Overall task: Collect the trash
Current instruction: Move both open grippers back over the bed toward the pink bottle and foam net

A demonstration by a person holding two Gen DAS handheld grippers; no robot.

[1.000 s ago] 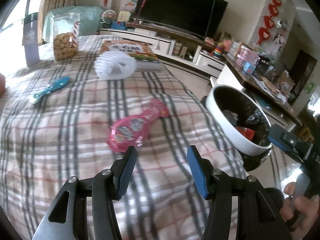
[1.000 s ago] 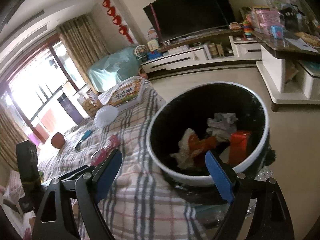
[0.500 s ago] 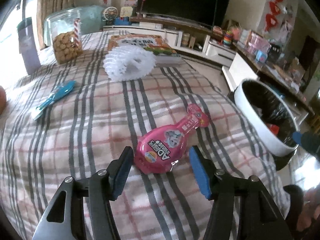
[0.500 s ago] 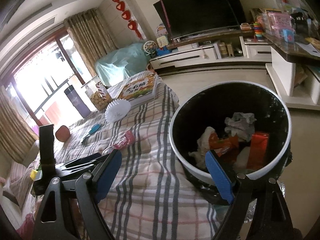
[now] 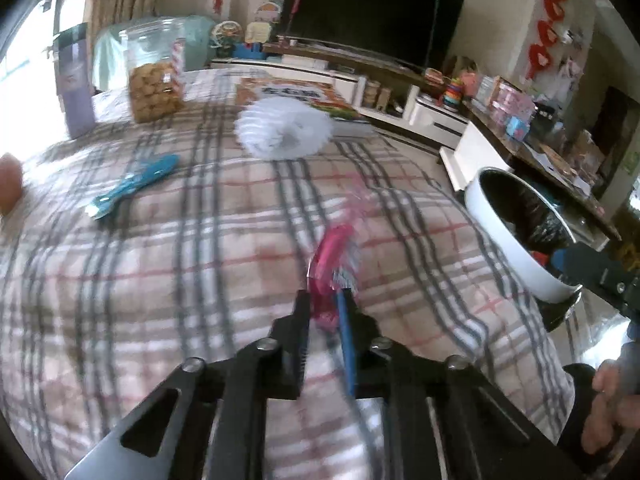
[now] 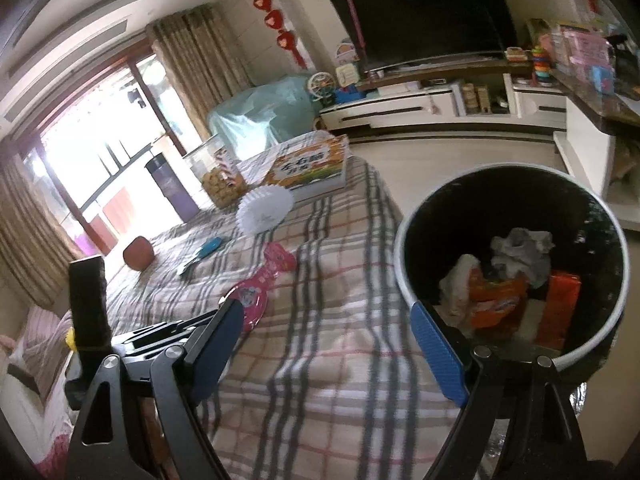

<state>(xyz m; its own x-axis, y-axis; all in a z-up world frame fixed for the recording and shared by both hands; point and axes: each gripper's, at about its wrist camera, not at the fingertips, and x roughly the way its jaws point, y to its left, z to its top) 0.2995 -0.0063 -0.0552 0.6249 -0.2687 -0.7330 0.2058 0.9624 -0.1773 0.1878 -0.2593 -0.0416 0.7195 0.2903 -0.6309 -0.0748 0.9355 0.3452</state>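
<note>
- Pink wrapper [image 5: 334,264], a flat foil snack packet, sits pinched between the jaws of the left gripper [image 5: 326,308]; in the left wrist view it sticks up edge-on toward twelve o'clock and looks blurred.
- From the right wrist view the same packet lies over the plaid cloth [image 6: 320,320] at about nine o'clock, its far end seemingly touching the fabric, though I cannot tell for sure.
- Right gripper [image 6: 326,344] is spread wide and carries nothing; it hangs just in front of the bin [image 6: 404,280], whose rim fills the view at three o'clock.
- The bin stands beside the table edge, black liner inside, with crumpled paper and orange packaging [image 6: 496,300] already at the bottom.
- To my eye the step in hand is the lift and carry: raise the packet clear of the cloth first, so the fabric is not dragged along.
- Then swing it toward three o'clock, well over the rim, before letting go; thin foil flutters, so a low release near the middle of the opening looks safest.
- The grip is only on one end, so a gentle move seems wise.
- White paper fan [image 5: 282,132], blue comb [image 5: 132,186] and cookie jar [image 5: 156,80] lie well apart at eleven to twelve o'clock.
</note>
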